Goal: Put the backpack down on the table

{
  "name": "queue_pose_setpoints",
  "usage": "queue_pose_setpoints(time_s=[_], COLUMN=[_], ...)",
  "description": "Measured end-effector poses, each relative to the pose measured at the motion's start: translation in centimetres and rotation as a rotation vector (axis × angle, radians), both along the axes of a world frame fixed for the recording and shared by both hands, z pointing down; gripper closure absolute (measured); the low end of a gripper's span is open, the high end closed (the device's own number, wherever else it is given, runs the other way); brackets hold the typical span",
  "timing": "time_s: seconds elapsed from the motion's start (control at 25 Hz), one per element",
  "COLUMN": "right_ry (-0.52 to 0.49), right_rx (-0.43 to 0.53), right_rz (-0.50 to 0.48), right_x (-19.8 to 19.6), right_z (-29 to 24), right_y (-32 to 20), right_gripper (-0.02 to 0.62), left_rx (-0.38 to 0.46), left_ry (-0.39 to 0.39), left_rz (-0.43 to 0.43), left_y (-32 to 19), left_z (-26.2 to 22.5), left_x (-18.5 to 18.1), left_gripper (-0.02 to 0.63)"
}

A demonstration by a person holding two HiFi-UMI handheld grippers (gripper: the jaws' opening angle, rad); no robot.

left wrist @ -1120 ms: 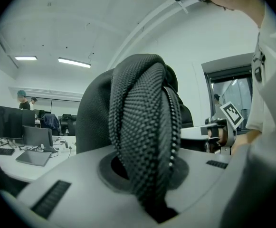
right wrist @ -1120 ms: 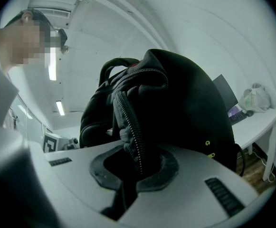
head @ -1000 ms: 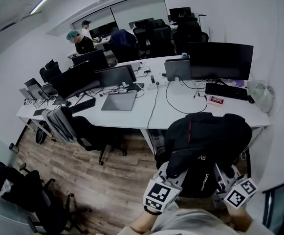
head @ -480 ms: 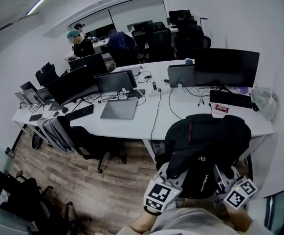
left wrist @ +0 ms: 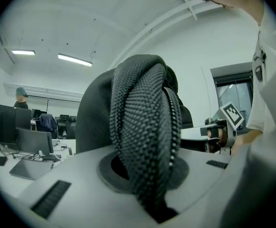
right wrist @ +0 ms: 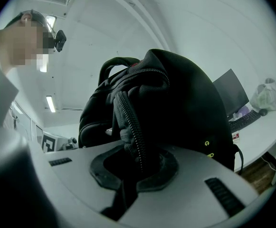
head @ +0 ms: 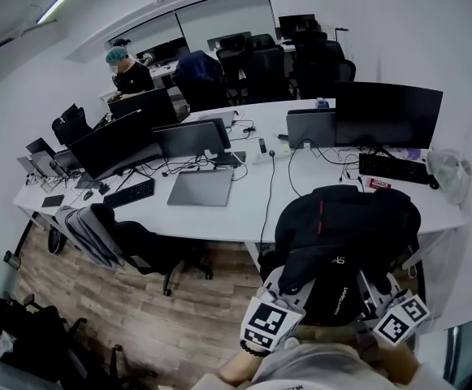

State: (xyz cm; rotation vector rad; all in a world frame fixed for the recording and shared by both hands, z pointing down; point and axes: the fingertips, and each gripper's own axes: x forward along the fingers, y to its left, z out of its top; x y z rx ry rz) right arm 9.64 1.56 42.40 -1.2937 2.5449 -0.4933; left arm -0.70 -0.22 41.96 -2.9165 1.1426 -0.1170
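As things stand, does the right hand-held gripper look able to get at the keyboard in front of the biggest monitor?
Probably not: the right hand-held gripper is shut on the backpack, which hangs between it and the keyboard.

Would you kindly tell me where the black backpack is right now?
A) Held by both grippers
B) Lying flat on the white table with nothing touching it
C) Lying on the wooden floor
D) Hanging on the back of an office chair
A: the left gripper is shut on a padded strap of the backpack, and the right gripper is shut on another part of it.
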Motion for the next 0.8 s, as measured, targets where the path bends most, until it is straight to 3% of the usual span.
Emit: queue_pose_setpoints(time_s=[0.44, 0.8], right_ry=[-0.003, -0.005], right_rx=[-0.023, -0.032], right_rz=[-0.03, -0.066], right_x=[-4.0, -4.7], right_z=[0.0, 0.2], right_y=[-4.3, -8.7], right_gripper=[0.566, 0.566], left_rx=[-0.018, -0.015], left_ry=[0.006, -0.004], left_rz=[-0.036, -0.071], left_y=[-4.0, -8.1], left_z=[-0.1, 0.1], left_x=[-4.0, -4.7], left_gripper=[0.566, 0.566])
